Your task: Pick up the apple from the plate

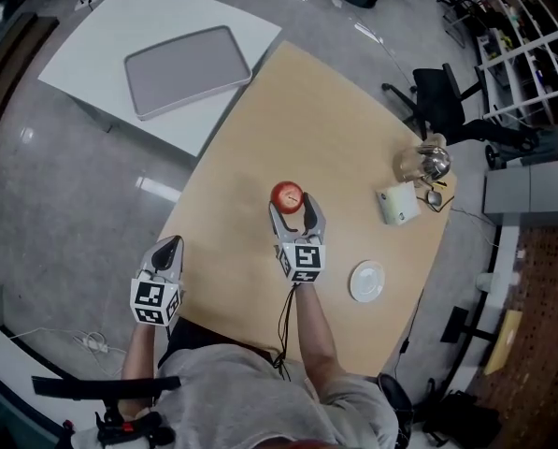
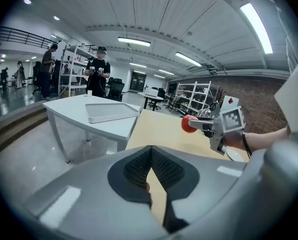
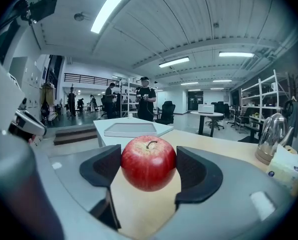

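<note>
Pinching the red apple [image 3: 148, 164] between both jaws, right claw [image 1: 296, 210] held above the middle of the table [image 1: 335, 129], white plate [image 1: 366, 281] near the table's right edge, left claw [image 1: 169, 247] pressed together, just off the left edge.

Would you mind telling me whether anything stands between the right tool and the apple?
Nothing visible does: the right tool already grips the apple between its jaws, away from the plate.

Tan table [image 1: 307, 120], plate [image 1: 366, 281] near its right edge, glass kettle [image 1: 423, 162] and white box [image 1: 397, 203] farther along, white table [image 1: 92, 54] beside it bearing grey tray [image 1: 187, 70]
</note>
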{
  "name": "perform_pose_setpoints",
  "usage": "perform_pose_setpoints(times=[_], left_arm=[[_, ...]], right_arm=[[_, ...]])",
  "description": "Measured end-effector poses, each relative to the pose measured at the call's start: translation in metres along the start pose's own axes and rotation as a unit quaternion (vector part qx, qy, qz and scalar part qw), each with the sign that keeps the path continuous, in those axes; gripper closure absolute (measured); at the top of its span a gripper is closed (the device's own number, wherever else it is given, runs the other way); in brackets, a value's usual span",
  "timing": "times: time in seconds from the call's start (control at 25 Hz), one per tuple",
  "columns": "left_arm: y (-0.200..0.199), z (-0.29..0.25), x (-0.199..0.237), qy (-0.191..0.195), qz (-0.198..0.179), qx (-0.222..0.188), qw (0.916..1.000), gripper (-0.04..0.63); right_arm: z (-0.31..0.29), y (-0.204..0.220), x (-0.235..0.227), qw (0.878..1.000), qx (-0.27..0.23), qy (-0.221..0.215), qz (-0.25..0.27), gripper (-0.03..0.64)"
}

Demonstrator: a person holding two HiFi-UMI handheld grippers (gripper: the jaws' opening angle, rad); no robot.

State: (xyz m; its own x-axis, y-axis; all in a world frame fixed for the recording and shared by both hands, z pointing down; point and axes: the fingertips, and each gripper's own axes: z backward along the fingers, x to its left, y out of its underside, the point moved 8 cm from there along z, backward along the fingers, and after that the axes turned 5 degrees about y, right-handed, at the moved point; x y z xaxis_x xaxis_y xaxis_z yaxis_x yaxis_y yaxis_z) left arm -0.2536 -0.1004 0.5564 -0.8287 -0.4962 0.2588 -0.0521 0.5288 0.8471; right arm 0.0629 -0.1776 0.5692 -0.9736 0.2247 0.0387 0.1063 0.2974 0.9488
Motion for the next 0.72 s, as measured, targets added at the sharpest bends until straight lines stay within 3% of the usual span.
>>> perform_pose_setpoints(times=[0.72], left_arm=[[0.0, -0.052, 0.029, 0.003, 0.016, 0.04, 0.9991, 0.575]], right_arm=[[-0.112, 0.007, -0.037, 0.999, -0.005, 0.025, -0.019, 0.265]])
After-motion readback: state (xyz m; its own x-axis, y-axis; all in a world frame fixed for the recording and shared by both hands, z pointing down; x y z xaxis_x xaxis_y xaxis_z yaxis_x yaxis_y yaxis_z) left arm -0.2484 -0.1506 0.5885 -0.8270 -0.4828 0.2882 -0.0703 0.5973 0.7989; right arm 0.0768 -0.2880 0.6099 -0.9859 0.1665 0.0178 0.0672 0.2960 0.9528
